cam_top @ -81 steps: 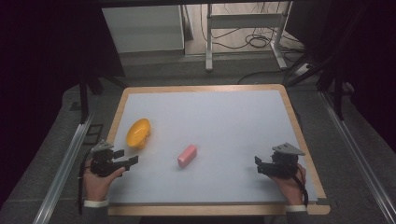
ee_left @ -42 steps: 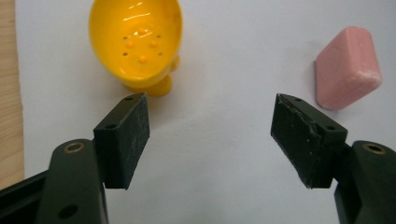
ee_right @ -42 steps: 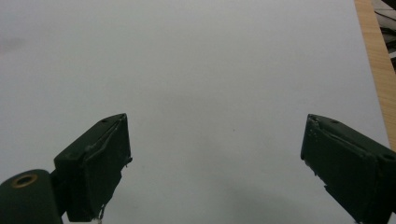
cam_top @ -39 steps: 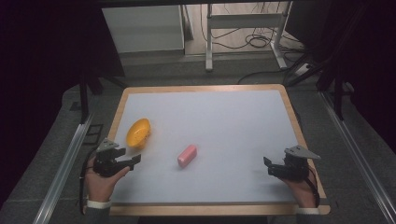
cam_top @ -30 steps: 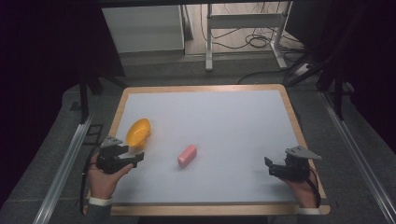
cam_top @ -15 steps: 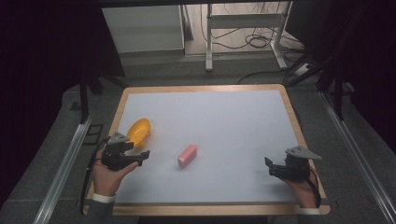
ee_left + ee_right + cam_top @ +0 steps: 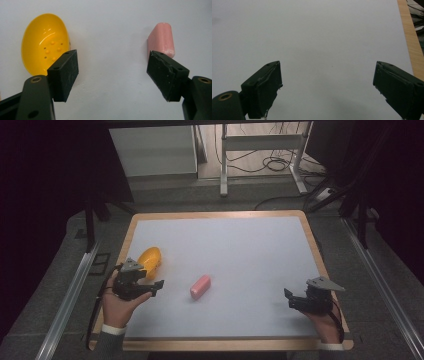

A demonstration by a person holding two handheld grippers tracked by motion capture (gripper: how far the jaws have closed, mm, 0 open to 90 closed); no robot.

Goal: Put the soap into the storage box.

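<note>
The left gripper is hovering over the near left part of the bench, with its jaws standing wide apart and nothing between them. In the left gripper view, the left gripper is facing the bare white surface between two things: a yellow bowl is lying beyond its left jaw, open side up, and a pink block is lying beyond its right jaw. In the high view the yellow bowl is sitting just beside the gripper near the left edge, and the pink block is lying a little to its right, apart from it. The right gripper is resting near the front right corner, jaws spread apart and holding nothing, well apart from both things.
</note>
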